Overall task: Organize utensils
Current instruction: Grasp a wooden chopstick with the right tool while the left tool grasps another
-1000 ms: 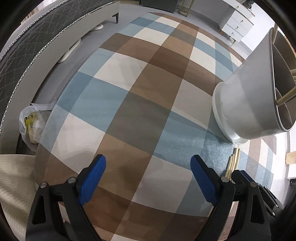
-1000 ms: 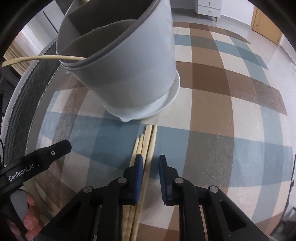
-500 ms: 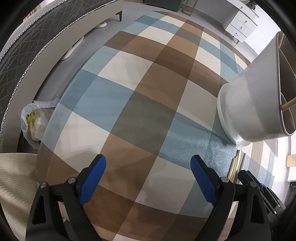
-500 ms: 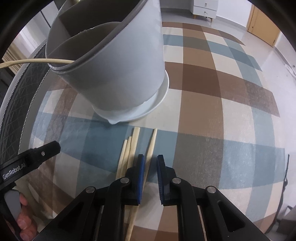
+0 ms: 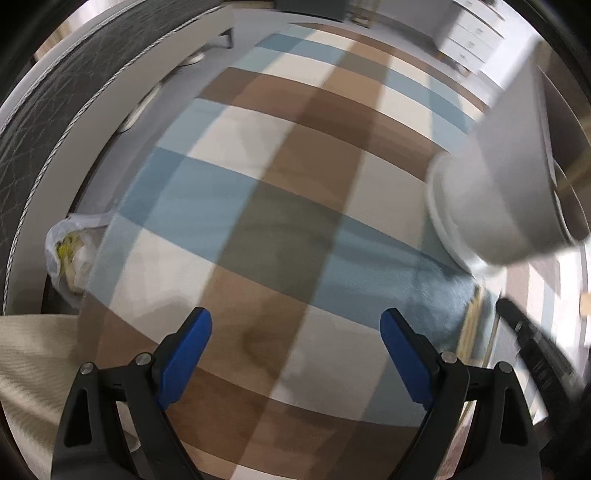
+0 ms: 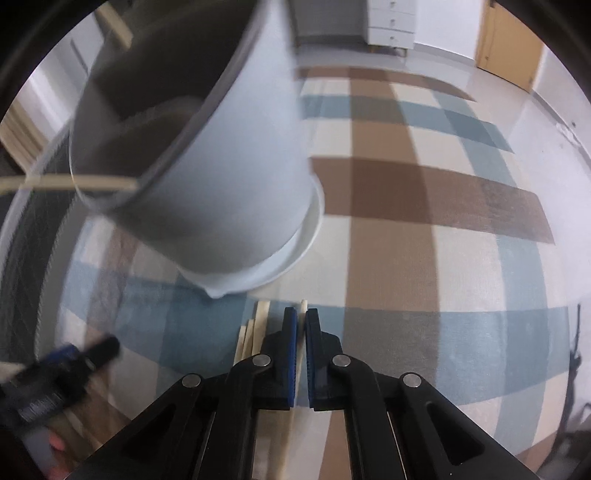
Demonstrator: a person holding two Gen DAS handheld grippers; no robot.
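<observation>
A grey utensil holder (image 6: pixel 207 177) stands on a white saucer on the checked cloth; it also shows at the right of the left wrist view (image 5: pixel 509 192). One chopstick (image 6: pixel 74 182) sticks out of it. Several pale chopsticks (image 6: pixel 255 332) lie on the cloth in front of the holder, also in the left wrist view (image 5: pixel 471 321). My right gripper (image 6: pixel 301 314) is shut on one chopstick (image 6: pixel 304 304), whose tip shows between the blue pads. My left gripper (image 5: pixel 295 332) is open and empty over the cloth, left of the holder.
A dark quilted sofa edge (image 5: pixel 55 110) runs along the left. A plastic bag (image 5: pixel 70 254) lies below it. White drawers (image 6: pixel 391 26) and a wooden door (image 6: pixel 509 48) stand at the far side. The left gripper's body (image 6: pixel 55 373) shows in the right wrist view.
My right gripper has closed its jaws onto one chopstick of the pile. Both views are now blurred by motion; the left gripper has drifted slightly.
</observation>
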